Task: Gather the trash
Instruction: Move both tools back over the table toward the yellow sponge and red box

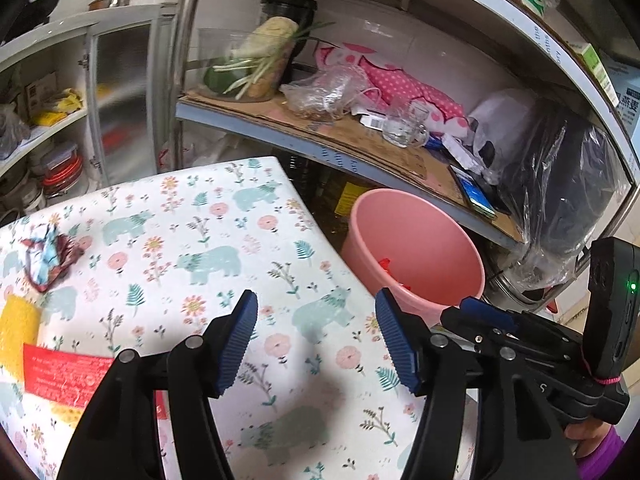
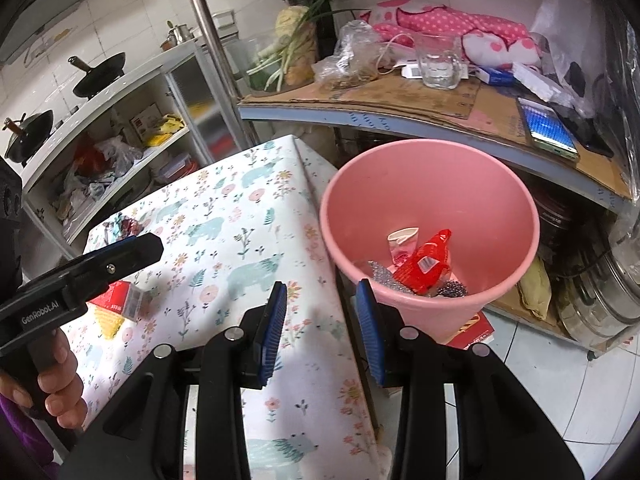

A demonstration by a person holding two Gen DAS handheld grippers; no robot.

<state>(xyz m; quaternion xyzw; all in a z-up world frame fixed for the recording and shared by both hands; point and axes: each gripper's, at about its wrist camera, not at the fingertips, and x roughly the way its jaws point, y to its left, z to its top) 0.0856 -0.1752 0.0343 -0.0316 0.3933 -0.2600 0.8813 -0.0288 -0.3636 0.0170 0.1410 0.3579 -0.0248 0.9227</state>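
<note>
Left gripper (image 1: pixel 316 336): black frame with blue ribbed pads, jaws spread wide, nothing between them; held over the table, above bare cloth.
Right gripper (image 2: pixel 322 330): same build, jaws partly apart, empty; straddling the table's near edge, just beside the bin's rim.
Table (image 1: pixel 224 240): covered in white cloth printed with pale teal bears and pink flowers.
Bin (image 2: pixel 516 208): round pink plastic bucket on the floor, standing just beside the table's right edge, under the metal shelf.
Inside the bin: red crinkled plastic wrapper with a barcode label (image 2: pixel 426 264), crushed white paper cup (image 2: pixel 402 240), silvery metal scouring pad (image 2: pixel 452 290).
Trash still on the table: crumpled blue, white and dark red wrapper (image 1: pixel 46 256) near the far left edge; flat red printed packet (image 1: pixel 60 376) at the left, lying on a yellow sponge-like pad (image 1: pixel 18 328); from the right wrist view a small red box (image 2: pixel 126 300) beside the yellow piece.
Shelf (image 1: pixel 360 156): steel rack lined with brown cardboard, holding a clear glass mug (image 2: pixel 438 66), a pink polka-dot cloth (image 2: pixel 440 24), a smartphone with lit screen (image 2: pixel 548 128).
Hand: bare fingers (image 2: pixel 60 384) wrapped round the left gripper's handle, purple sleeve at the wrist.
</note>
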